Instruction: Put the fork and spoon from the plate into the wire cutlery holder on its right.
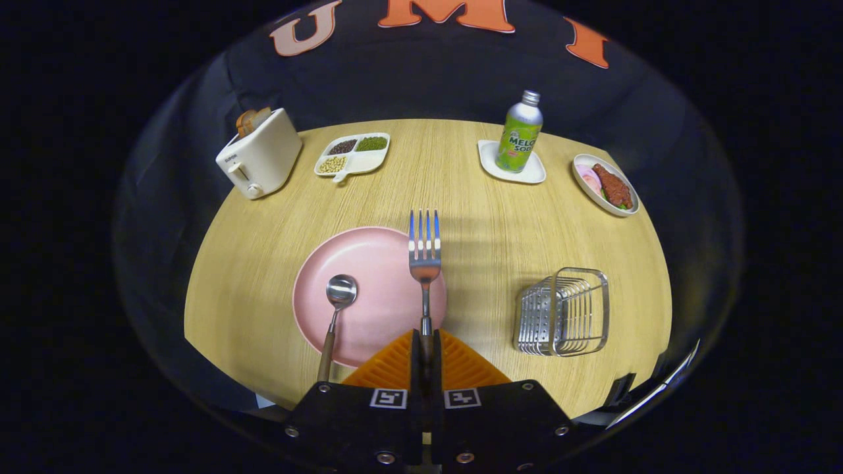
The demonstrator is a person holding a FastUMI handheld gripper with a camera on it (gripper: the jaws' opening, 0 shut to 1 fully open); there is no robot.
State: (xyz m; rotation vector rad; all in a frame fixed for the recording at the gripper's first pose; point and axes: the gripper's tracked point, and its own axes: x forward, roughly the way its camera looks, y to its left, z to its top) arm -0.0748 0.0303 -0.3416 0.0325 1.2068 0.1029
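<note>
Right up close, the claw (425,345) is pinched tight on the fork's (425,253) handle, both fingers pressed on it, so the fork sticks straight out ahead along the claw's own line, tines pointing away toward the far side of the desk (487,224). It looks lifted over the right part of the pink plate (375,293), though I can't tell how high.

Going left to right: the spoon (336,313) lies on the plate's left part, bowl away, wooden handle hanging off the near rim, roughly parallel to the fork. Then the held fork. Then the wire cutlery holder (563,311), well off to the claw's right, standing on the desk, apart from the plate.

So I reckon the fork needs to travel sideways to the right and probably tip down to drop in.
</note>
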